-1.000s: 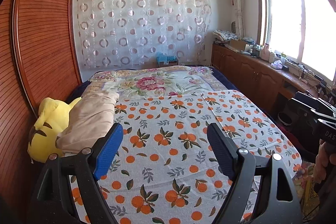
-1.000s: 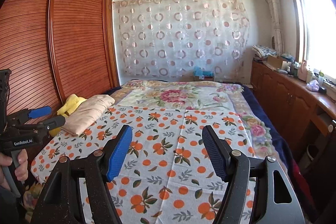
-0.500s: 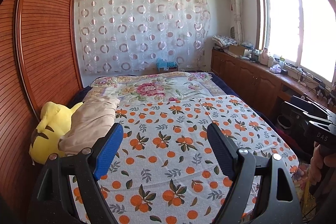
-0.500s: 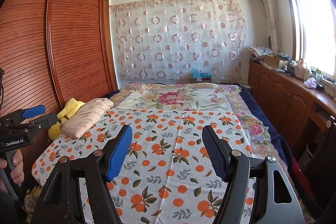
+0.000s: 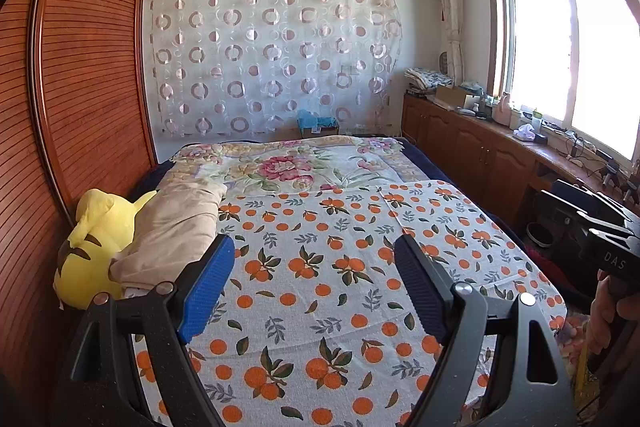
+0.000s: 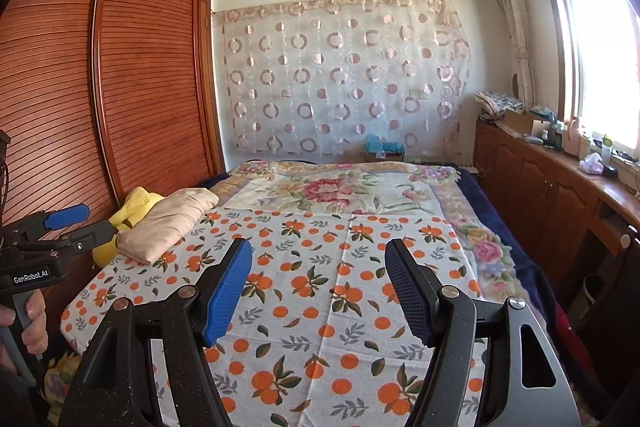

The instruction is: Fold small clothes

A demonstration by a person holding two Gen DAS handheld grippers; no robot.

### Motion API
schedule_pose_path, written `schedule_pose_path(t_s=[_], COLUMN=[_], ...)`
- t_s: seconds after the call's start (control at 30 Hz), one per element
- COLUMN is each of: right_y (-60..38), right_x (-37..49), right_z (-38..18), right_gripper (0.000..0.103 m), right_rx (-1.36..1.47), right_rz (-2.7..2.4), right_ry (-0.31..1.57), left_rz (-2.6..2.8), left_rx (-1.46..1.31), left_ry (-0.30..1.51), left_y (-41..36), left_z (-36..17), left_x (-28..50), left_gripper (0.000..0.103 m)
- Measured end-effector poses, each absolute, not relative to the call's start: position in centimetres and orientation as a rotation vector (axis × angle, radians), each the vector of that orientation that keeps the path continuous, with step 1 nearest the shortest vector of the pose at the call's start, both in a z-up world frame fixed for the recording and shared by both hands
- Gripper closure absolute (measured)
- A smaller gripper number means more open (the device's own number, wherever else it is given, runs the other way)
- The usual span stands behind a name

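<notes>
Left wrist view: left gripper (image 5: 314, 283) open, empty, above orange-print sheet (image 5: 320, 291). Right gripper (image 6: 318, 287) likewise open. Beige cloth (image 5: 176, 231) at left edge; approach low, pinch one corner.

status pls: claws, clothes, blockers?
Left claw open, empty. Right claw open, empty, both above the bed. Beige cloth by yellow plush toy at left edge, untouched. Nothing in the way.

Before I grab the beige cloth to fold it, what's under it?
The beige cloth lies partly on the yellow plush toy and partly on the orange-print sheet. Whatever else it covers is hidden.
</notes>
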State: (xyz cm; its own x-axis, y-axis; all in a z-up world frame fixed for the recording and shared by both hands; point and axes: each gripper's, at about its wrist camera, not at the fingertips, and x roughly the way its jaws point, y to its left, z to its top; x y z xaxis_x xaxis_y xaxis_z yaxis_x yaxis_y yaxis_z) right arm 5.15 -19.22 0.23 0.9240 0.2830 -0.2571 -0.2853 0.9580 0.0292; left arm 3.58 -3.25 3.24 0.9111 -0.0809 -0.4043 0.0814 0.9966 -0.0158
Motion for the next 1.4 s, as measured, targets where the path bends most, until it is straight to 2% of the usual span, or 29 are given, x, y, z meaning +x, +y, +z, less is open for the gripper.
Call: schedule_pose_path(t_s=[1.4], right_y=[-19.67], right_x=[5.64], right_z=[-0.42], right_gripper=[0.032], right_rx=[0.003], right_rz=[0.289], right_ry=[0.251], left_rz=[-0.085], left_rx=[-0.003], left_ry=[0.410], left_y=[-3.29], left_z=[3.08], left_x=[3.25], left_gripper=[0.021])
